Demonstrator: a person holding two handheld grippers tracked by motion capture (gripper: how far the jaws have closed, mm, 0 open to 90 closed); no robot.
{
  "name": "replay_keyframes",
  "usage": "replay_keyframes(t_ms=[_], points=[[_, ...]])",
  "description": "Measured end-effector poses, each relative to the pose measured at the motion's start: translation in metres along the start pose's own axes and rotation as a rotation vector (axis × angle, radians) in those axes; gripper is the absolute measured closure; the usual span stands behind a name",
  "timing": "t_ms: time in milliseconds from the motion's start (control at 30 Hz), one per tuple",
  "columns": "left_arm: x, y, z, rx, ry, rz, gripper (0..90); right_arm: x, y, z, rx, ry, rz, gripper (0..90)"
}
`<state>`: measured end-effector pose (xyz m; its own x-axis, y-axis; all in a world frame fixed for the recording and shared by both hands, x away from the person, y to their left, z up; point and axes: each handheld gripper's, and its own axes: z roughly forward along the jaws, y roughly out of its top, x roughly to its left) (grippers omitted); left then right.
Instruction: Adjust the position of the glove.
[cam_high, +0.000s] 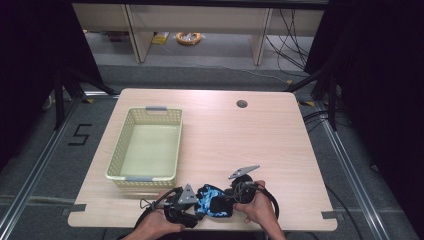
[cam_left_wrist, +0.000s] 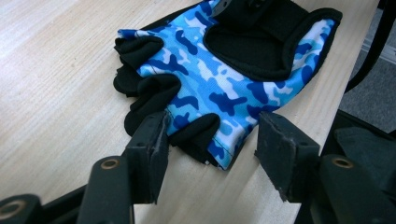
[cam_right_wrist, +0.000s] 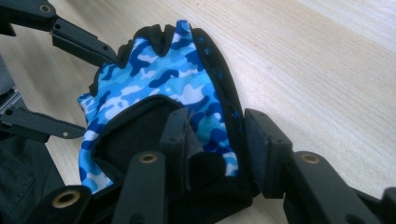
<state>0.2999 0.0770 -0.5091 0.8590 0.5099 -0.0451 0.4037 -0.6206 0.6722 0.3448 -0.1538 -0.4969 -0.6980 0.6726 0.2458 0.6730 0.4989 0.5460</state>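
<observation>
While both grippers sit at the near table edge, the work in hand reads as taking hold of the glove, likely for the basket beyond.

Glove: fingerless, blue camouflage with black trim, lying flat on the table right at its near edge, between the 2 grippers.

Left gripper: jaws apart, nothing clamped. The glove's finger-stub end lies between them. The jaw on the left of its view touches or just overlaps a black stub; the jaw on the right stands beside the blue fabric edge, a sliver of table showing between. The cloth runs forward, away from the jaws.

Right gripper: jaws partly spread at the cuff end. 1 jaw sits inside or on top of the black cuff opening; the other stands outside the black starred trim, with the cuff wall between them. Cannot tell whether they pinch it; a gap shows on the outer side.

Judgement: grasp step, not yet completed. Next move calls for closing each pair on its end of the glove, then lifting together. The near edge is close, so a slip could drop the glove off the table.
</observation>
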Motion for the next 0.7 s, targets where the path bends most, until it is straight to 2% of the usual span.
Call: replay_keyframes(t_ms=[33, 67, 133, 200, 233, 267, 300, 367, 400, 467, 533, 567, 600, 633, 667, 700], points=[[-0.0011, -0.0005, 0.0010, 0.000, 0.002, -0.011, 45.1, 0.0002, 0.0005, 0.0007, -0.002, -0.001, -0.007, 63.7], [-0.0023, -0.0002, 0.0019, 0.001, 0.013, 0.009, 45.9, 0.0002, 0.0011, 0.0004, 0.005, 0.002, -0.009, 64.2], [-0.0056, 0.0019, 0.0029, 0.006, 0.003, 0.024, 49.3, -0.0012, 0.0016, 0.0010, 0.005, 0.014, -0.012, 67.0], [-0.0051, 0.0026, 0.0021, 0.007, 0.012, 0.036, 50.6, -0.0021, 0.0012, 0.0013, 0.002, 0.021, -0.008, 67.9], [-0.0048, 0.0022, 0.0028, 0.001, -0.001, 0.022, 55.8, -0.0015, 0.0004, 0.0014, -0.001, 0.032, 0.009, 69.3], [-0.0060, 0.0009, 0.0019, -0.010, 0.034, 0.026, 64.0, -0.0025, -0.0015, 0.0017, -0.019, 0.031, 0.006, 72.2], [-0.0060, 0.0009, 0.0019, -0.010, 0.034, 0.026, 69.9, -0.0025, -0.0015, 0.0017, -0.019, 0.031, 0.006, 72.2], [-0.0072, -0.0006, 0.0024, -0.029, 0.035, 0.019, 75.5, -0.0039, -0.0031, 0.0016, -0.031, 0.043, 0.016, 75.5], [-0.0076, -0.0009, 0.0020, -0.033, 0.035, 0.015, 77.3, -0.0025, -0.0043, 0.0014, -0.060, 0.029, 0.010, 80.1], [-0.0075, -0.0014, 0.0018, -0.037, 0.042, 0.021, 78.1, -0.0014, -0.0046, 0.0010, -0.053, 0.022, 0.027, 80.6], [-0.0065, -0.0010, 0.0009, -0.046, 0.037, 0.029, 79.6, -0.0017, -0.0047, -0.0007, -0.064, 0.024, 0.017, 82.6], [-0.0062, -0.0012, 0.0001, -0.044, 0.037, 0.014, 80.1, -0.0008, -0.0053, 0.0001, -0.086, 0.029, 0.022, 83.1], [-0.0051, -0.0010, -0.0010, -0.037, 0.036, 0.019, 80.4, -0.0006, -0.0047, -0.0020, -0.069, 0.022, 0.013, 83.7], [-0.0065, -0.0010, -0.0020, -0.057, 0.026, 0.003, 80.6, -0.0001, -0.0043, -0.0031, -0.081, 0.025, 0.014, 83.9], [-0.0040, -0.0002, -0.0045, -0.052, 0.039, 0.027, 80.7, -0.0001, -0.0037, -0.0038, -0.094, 0.034, 0.015, 83.9], [-0.0052, 0.0002, -0.0062, -0.068, 0.032, 0.003, 80.9, -0.0001, -0.0028, -0.0063, -0.089, 0.040, 0.013, 84.1]])
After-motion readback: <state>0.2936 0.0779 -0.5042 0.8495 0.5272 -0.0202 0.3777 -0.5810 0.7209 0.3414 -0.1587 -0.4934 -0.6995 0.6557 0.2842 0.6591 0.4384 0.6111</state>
